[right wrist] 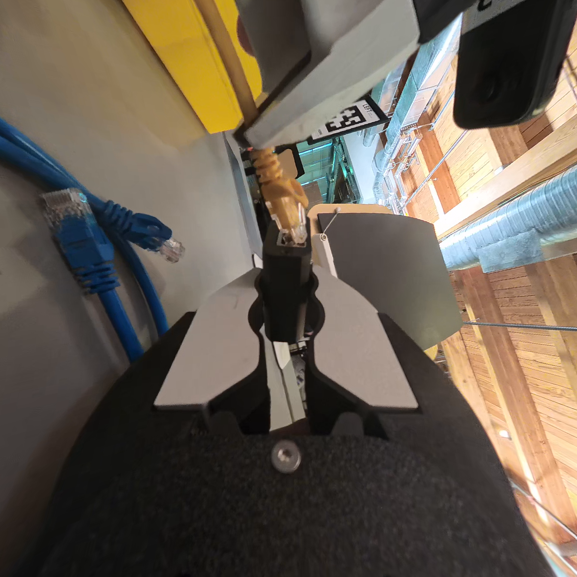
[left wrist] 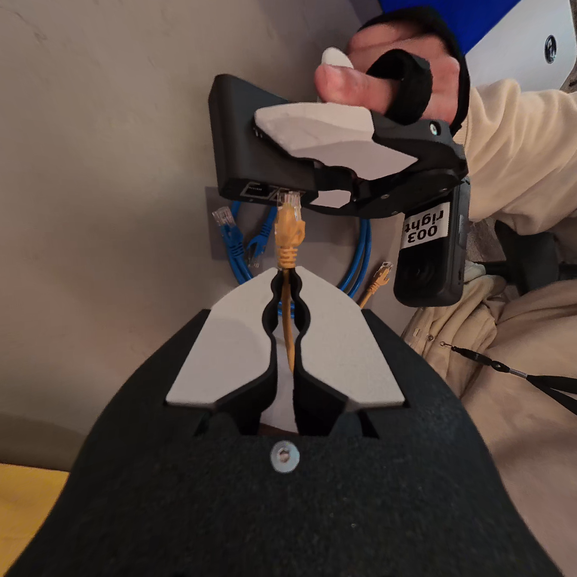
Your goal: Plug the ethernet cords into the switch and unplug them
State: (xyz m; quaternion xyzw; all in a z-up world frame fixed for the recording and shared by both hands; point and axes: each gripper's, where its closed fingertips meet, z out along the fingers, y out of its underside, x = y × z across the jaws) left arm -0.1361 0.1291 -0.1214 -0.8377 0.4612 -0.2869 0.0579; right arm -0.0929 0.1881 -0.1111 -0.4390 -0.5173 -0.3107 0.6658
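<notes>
My left gripper is shut on the yellow ethernet cord just behind its boot. Its clear plug tip sits at a port on the edge of the black switch; I cannot tell if it is seated. My right gripper is shut on the switch and holds it above the table. In the right wrist view the yellow plug meets the switch's port from above. The right gripper also shows in the left wrist view, clamped on the switch from the right.
A coiled blue ethernet cord with two loose plugs lies on the grey table below the switch; it also shows in the right wrist view. The yellow cord's other plug lies to the right. A person's cream sleeve fills the right side. The grippers' ends are close to 7 cm from one another.
</notes>
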